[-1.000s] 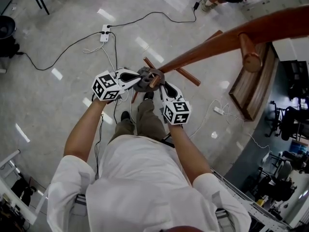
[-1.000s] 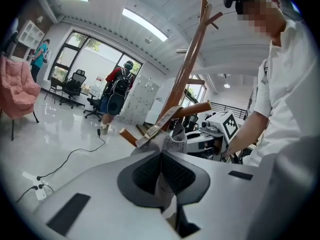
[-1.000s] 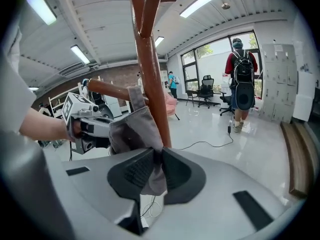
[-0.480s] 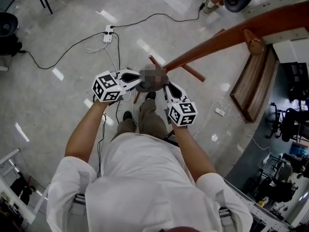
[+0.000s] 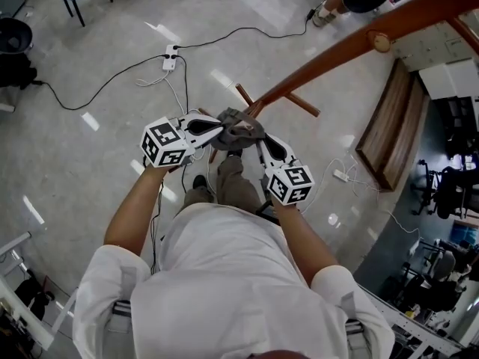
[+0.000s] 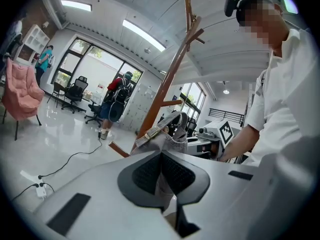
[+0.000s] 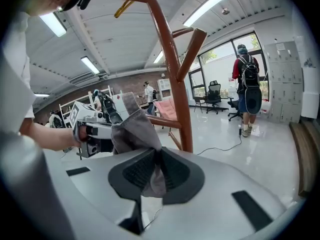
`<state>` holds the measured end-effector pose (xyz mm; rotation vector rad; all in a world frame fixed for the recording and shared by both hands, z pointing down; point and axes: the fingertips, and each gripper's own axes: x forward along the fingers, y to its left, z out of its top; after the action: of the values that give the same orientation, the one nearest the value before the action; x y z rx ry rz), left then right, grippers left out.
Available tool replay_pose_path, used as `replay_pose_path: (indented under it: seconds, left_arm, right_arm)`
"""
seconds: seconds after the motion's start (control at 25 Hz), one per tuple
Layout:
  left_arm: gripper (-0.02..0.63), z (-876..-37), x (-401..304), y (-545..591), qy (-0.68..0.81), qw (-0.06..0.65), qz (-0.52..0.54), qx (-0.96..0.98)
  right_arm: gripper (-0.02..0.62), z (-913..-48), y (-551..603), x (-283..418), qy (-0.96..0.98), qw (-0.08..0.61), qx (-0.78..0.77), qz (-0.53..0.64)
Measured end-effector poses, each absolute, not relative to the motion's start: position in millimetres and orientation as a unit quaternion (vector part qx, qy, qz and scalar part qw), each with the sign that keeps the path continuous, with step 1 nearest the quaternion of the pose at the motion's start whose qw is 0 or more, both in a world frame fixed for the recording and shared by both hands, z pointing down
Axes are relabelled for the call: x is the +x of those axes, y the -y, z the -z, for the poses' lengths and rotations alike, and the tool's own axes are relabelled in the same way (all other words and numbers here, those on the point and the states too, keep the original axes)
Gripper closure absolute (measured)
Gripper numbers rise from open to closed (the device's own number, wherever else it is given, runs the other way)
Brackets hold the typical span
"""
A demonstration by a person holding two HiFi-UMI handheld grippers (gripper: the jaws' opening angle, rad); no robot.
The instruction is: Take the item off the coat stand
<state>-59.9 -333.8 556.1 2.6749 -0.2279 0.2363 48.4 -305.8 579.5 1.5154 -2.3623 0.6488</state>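
Head camera looked steeply down at the floor (image 5: pixel 67 163), coat stand (image 5: pixel 314 74) running off toward two o'clock. Both gripper cameras sat close behind their jaws, facing each other, sharing that stand.

a lab-like workroom: glossy floor (image 5: pixel 75 170), power strip (image 5: pixel 171 57) with trailing cables, office chairs (image 6: pixel 76 93).

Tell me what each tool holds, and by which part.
Both hold one grey fabric item: the left tool pinches its left edge in the head view; the right tool, whose jaws have just been closing, pinches its right edge.
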Motion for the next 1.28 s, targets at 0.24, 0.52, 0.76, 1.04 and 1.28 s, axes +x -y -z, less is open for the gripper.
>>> replay_pose_path:
  seconds: [0.24, 0.52, 0.76, 1.04, 1.28]
  left_arm:
    - [0.589, -530, -70, 307, 0.093, 0.211, -0.076, 0.970]
    - [0.589, -513, -79, 286, 0.131, 0.197, -0.043, 0.971]
    - [0.589, -517, -89, 266, 0.171, 0.205, -0.041, 0.963]
    - [0.589, -510, -82, 235, 0.217, 0.211, -0.038, 0.952]
    - [0.589, -497, -30, 186, 0.236, 0.202, -0.036, 0.950]
  right_arm:
    - [0.551, -554, 284, 40, 0.829, 0.123, 0.504, -0.209]
    - [0.551, -540, 269, 33, 0.847, 0.111, 0.484, -0.191]
    - [0.551, -547, 256, 27, 0.860, 0.109, 0.457, -0.199]
    - [0.551, -543, 232, 36, 0.876, 0.100, 0.432, -0.188]
    - [0.551, -528, 189, 85, 0.889, 0.088, 0.417, -0.168]
